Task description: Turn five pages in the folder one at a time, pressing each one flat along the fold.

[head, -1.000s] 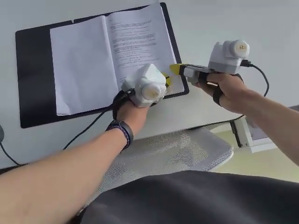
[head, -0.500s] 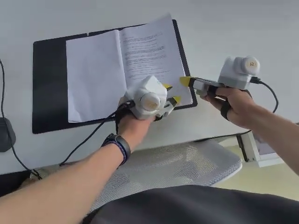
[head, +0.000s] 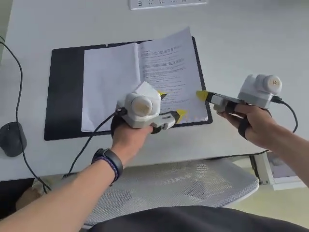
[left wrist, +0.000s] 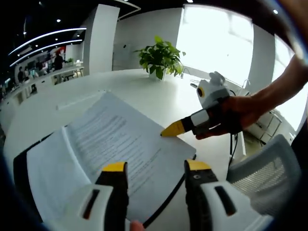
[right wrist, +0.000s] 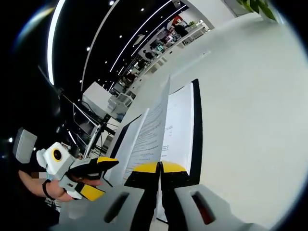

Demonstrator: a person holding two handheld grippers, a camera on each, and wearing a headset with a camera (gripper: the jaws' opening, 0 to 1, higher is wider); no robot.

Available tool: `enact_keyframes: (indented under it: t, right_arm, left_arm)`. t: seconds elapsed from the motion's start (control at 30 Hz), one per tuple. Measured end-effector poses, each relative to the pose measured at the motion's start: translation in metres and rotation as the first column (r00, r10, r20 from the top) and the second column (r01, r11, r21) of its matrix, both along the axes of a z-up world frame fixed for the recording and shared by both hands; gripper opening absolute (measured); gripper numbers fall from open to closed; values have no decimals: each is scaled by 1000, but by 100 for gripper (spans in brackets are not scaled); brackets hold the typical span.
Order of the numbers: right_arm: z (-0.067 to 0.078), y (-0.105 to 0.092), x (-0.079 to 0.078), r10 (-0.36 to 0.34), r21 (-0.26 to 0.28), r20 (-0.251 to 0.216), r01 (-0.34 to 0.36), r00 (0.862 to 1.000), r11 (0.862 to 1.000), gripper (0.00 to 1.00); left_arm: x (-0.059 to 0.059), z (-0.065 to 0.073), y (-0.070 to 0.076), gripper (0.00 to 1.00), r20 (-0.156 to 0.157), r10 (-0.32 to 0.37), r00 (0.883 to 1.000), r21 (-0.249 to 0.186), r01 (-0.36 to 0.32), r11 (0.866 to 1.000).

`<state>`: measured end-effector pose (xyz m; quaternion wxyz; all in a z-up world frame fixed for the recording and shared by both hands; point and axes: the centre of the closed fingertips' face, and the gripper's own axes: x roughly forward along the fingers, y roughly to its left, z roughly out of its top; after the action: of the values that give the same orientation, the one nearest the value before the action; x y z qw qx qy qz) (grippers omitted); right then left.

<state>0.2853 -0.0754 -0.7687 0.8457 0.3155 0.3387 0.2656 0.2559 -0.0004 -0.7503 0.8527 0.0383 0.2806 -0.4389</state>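
Hovering clear of the paper, both grippers sit over the near right part of the open black folder (head: 63,96), which lies flat on the white desk (head: 241,38). The left gripper (head: 171,104) has its jaws apart with nothing between them, above the lower corner of the printed right-hand page (head: 169,72). The hand is wrapped round its rear body, forearm reaching in from lower left. The right gripper (head: 202,95) has its jaws together on nothing, yellow tip aimed leftward, just beside the page's outer edge and held roughly level.

Judgement: a page lift is in hand. Slide the closed tip under the top sheet only, raise it, pinch that single sheet, carry it across, then press along the centre fold. Main risk is catching two sheets
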Motion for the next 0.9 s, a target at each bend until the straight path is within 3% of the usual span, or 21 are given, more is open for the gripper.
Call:
enact_keyframes:
  t: [0.13,0.2,0.47,0.53,0.9]
  right_arm:
    - [6,2,-1,2,6,7,-2,1000,1000,0]
    - [8,3,-1,4,-1,10,-4,1000,1000,0]
    - [19,4,-1,-23,31,17,23,1000,999,0]
    - [21,6,-2,-18,26,23,17,1000,1000,0]
    - [40,17,-1,-20,79,47,16,999,997,0]
  left_arm:
    - [0,5,17,48,-7,27,1000,-4,-27,1000]
    - [-1,6,27,54,-28,46,999,0,-46,999]
    - [-3,20,56,65,2,72,997,-14,-72,997]
    - [1,17,64,67,2,80,997,-16,-80,997]
    - [7,34,126,73,32,169,985,-15,-168,986]
